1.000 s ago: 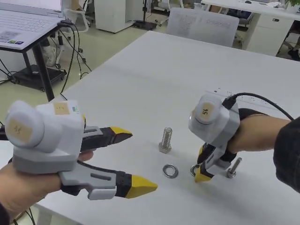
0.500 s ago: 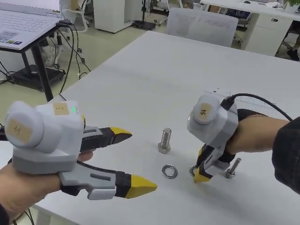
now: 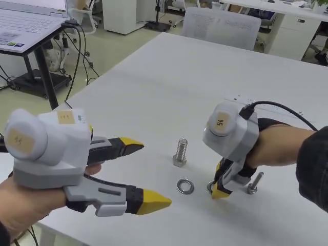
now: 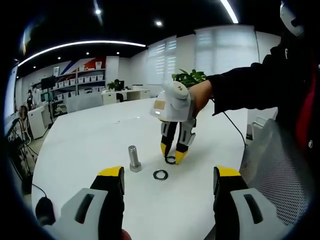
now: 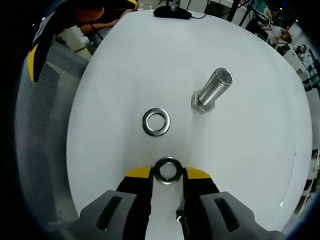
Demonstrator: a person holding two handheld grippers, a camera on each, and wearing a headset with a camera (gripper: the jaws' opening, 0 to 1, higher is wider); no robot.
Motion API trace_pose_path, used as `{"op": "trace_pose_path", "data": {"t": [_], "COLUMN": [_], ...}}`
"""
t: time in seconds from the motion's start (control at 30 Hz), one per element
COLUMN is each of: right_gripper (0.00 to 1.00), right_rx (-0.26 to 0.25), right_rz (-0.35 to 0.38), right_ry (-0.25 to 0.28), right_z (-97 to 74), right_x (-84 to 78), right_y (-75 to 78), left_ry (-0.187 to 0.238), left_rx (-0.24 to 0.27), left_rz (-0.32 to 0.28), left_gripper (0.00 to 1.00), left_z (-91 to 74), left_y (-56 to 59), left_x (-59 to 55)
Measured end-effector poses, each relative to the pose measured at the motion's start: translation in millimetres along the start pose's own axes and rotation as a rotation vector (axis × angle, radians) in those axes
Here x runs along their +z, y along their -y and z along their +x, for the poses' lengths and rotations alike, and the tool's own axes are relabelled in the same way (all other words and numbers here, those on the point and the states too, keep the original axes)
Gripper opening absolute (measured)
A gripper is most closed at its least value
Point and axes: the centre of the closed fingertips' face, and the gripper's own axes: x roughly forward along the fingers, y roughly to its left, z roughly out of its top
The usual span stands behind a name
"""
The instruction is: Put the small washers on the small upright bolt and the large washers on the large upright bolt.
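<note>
The large bolt (image 3: 180, 152) stands upright mid-table, also in the left gripper view (image 4: 133, 158) and the right gripper view (image 5: 212, 90). One loose washer (image 3: 185, 186) (image 4: 160, 174) (image 5: 156, 122) lies flat just in front of it. My right gripper (image 3: 220, 188) (image 5: 167, 176) points down at the table, shut on a second washer (image 3: 210, 185) (image 5: 167, 170) pinched between its yellow tips, low over the tabletop. A small bolt (image 3: 254, 182) stands just right of that gripper. My left gripper (image 3: 143, 172) (image 4: 169, 173) hovers open at the near left, holding nothing.
The white table (image 3: 169, 87) has its near edge below the left gripper. A black cable (image 3: 287, 110) runs from the right gripper across the table. A side desk with a laptop (image 3: 25, 25) stands at the far left, and a chair (image 3: 220, 28) at the table's far end.
</note>
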Motion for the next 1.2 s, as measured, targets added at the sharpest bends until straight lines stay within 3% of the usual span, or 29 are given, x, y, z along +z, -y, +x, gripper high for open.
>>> {"op": "trace_pose_path", "data": {"t": [1.2], "right_gripper": [0.22], "right_rx": [-0.003], "right_rz": [0.008], "right_ry": [-0.018], "right_z": [0.4], "right_x": [-0.3], "right_y": [-0.3], "left_ry": [0.0], "left_rx": [0.012], "left_rz": [0.0], "left_gripper": [0.72], "left_z": [0.2], "left_y": [-1.1], "left_x": [0.3]}}
